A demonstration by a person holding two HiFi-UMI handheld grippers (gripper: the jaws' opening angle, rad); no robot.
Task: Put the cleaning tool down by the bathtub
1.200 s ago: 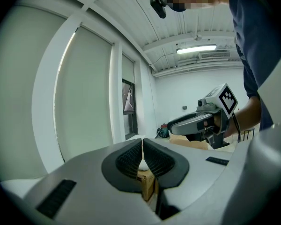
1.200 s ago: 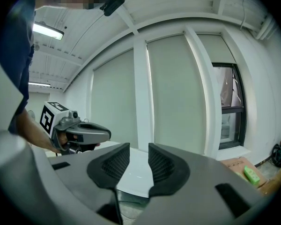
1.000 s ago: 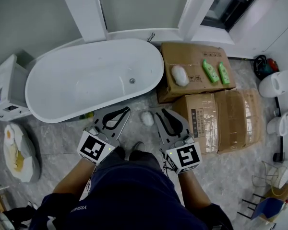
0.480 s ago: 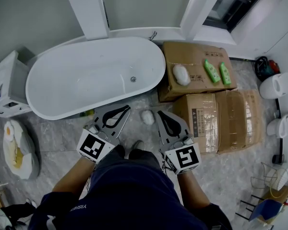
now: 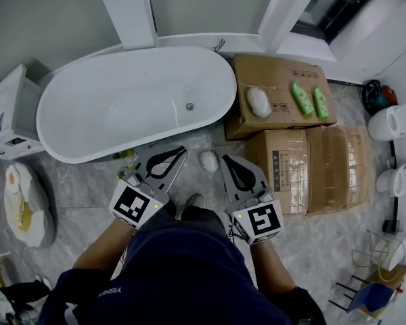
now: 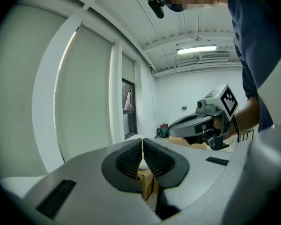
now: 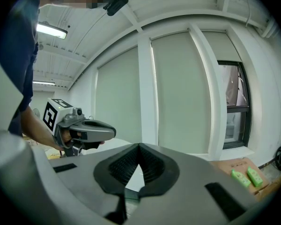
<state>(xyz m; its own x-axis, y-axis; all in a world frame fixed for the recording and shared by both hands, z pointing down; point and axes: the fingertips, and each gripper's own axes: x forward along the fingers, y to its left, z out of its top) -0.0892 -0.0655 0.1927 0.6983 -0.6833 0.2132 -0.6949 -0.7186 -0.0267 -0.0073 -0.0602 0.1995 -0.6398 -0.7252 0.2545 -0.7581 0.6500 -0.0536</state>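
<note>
A white fluffy cleaning pad lies on the grey floor tiles just in front of the white bathtub, clear of both grippers. My left gripper is to its left, shut, with nothing between its pads. Just right of the pad is my right gripper, also shut and empty. Each gripper view shows the other gripper held in a hand: the right gripper and the left gripper.
Cardboard boxes stand right of the tub, with a second white pad and two green bottles on top. A white cabinet is at the left, a bag is on the floor, and white fixtures are at the right.
The right gripper's jaws have closed from partly open to shut. The view has drifted slightly; the pad on the floor has not moved.
</note>
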